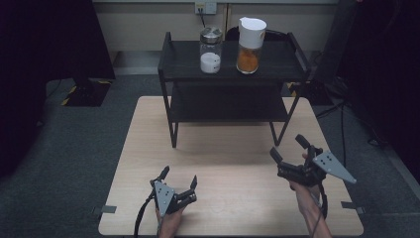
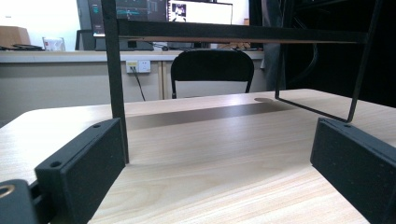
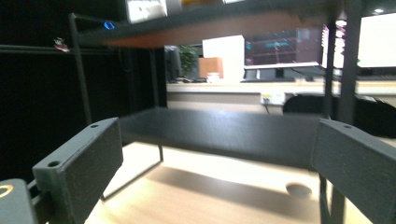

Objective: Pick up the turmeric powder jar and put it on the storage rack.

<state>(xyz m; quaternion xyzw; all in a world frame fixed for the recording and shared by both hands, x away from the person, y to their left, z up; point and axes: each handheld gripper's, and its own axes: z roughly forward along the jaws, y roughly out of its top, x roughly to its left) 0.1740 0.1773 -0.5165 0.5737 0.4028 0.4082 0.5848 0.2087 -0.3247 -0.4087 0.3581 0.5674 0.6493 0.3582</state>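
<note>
Grey carpet surrounds a pale wooden counter (image 1: 148, 148), and dark screens close in the sides. At the counter's far end stands a black two-tier shelf rack (image 1: 230, 106), and on its top tier sit two jars side by side but apart: a clear one with a metal lid (image 1: 210, 49), white powder in its bottom, and to its right a taller one with a white lid (image 1: 249, 45), orange contents inside. Both stand upright near the middle of the tier, probably so either hand can get to them from the front. The left tool (image 1: 178, 181) is held low over the near edge of the counter, jaws spread wide and pinching nothing; its own view looks flat across the wood at the rack's leg (image 2: 116, 79). The right tool (image 1: 287, 148) is raised a little and angled toward the rack's right front corner, jaws likewise spread and empty; its own view looks between the tiers at the lower shelf (image 3: 224, 133). Both are well apart from the jars, so I judge the work as barely begun, with a reach up to the top tier the likely next move
</note>
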